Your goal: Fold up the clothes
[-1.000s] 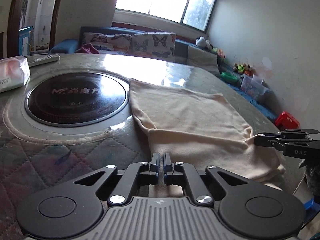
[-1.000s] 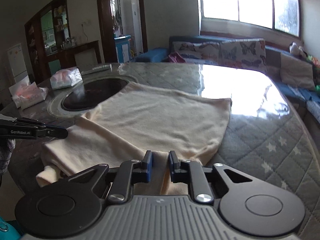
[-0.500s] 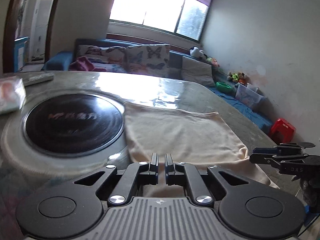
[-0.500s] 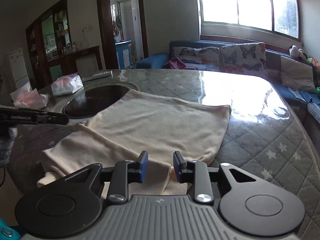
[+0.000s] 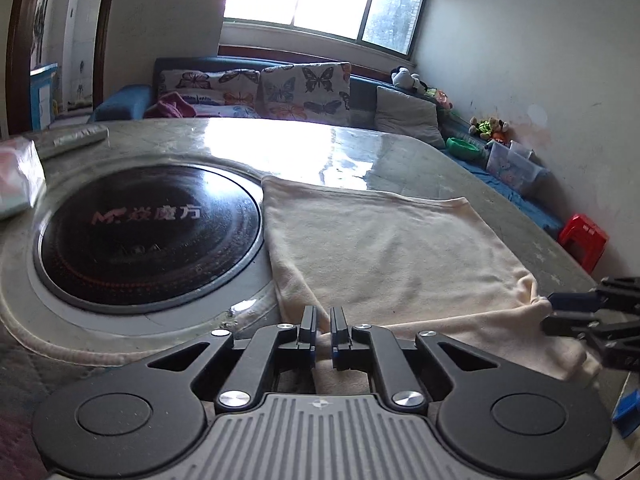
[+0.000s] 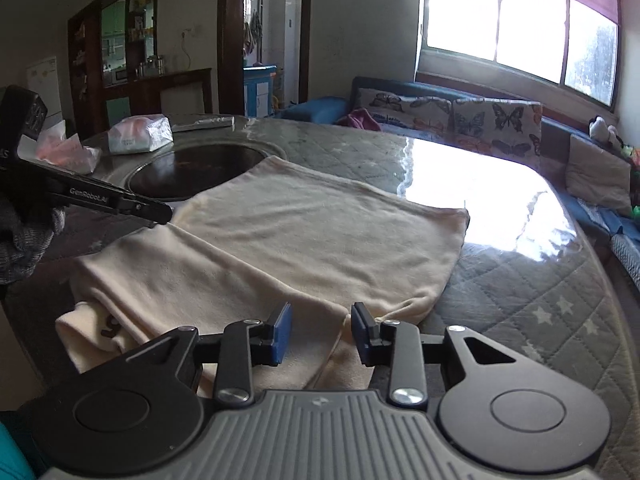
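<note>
Quilted fabric under a glossy cover forms your round table (image 6: 532, 280), with a black glass cooktop (image 5: 148, 236) inset. Your cream knit garment (image 6: 320, 236) lies folded at frame centre. Left hand-held gripper (image 5: 323, 334): nearly closed, pinching the hem. Right hand-held gripper (image 6: 320, 334): opening, cloth between unpressed pads. Only the right view shows tissue packs (image 6: 138, 134).

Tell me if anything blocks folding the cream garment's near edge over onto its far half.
Nothing visible does. The cream garment lies flat with its far half bare. The tissue packs and black round hob sit off to its side, clear of that path.
</note>
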`<action>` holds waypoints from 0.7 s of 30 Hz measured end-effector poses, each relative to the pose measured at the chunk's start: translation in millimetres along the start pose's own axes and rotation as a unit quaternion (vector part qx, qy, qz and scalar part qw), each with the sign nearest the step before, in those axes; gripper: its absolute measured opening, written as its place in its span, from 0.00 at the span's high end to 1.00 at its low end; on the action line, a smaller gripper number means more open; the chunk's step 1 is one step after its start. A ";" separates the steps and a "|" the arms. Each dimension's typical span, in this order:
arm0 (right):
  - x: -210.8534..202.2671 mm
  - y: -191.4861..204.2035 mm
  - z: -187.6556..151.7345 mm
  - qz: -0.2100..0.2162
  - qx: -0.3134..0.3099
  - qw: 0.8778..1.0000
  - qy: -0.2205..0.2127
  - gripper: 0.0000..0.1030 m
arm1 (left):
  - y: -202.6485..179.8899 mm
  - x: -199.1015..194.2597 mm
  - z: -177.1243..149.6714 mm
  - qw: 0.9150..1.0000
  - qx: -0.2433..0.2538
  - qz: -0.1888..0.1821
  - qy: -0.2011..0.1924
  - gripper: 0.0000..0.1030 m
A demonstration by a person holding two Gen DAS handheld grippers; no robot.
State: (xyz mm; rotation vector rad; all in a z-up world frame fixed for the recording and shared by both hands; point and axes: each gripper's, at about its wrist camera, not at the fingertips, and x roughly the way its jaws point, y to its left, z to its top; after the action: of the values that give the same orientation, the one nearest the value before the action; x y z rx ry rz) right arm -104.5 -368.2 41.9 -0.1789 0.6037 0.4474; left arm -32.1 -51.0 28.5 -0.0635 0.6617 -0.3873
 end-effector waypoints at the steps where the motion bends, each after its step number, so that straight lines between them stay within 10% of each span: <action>1: -5.0 1.9 0.5 0.004 -0.006 1.000 -0.004 0.68 | -2.3 -4.3 0.1 1.000 0.007 -0.002 -0.002 0.91; 10: -9.4 23.1 -15.3 0.048 -0.056 0.997 0.033 0.68 | -33.2 -49.4 -23.0 0.991 0.128 -0.038 -0.001 0.90; 21: -26.9 25.7 -22.2 0.047 -0.072 0.996 0.036 0.69 | -62.1 -75.7 -72.1 0.953 0.300 -0.043 -0.001 0.78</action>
State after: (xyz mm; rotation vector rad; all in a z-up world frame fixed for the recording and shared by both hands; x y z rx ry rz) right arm -147.2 -361.3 38.8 -0.3057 0.6525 0.5772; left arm -151.2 -75.9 27.1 0.4884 0.5172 -0.6599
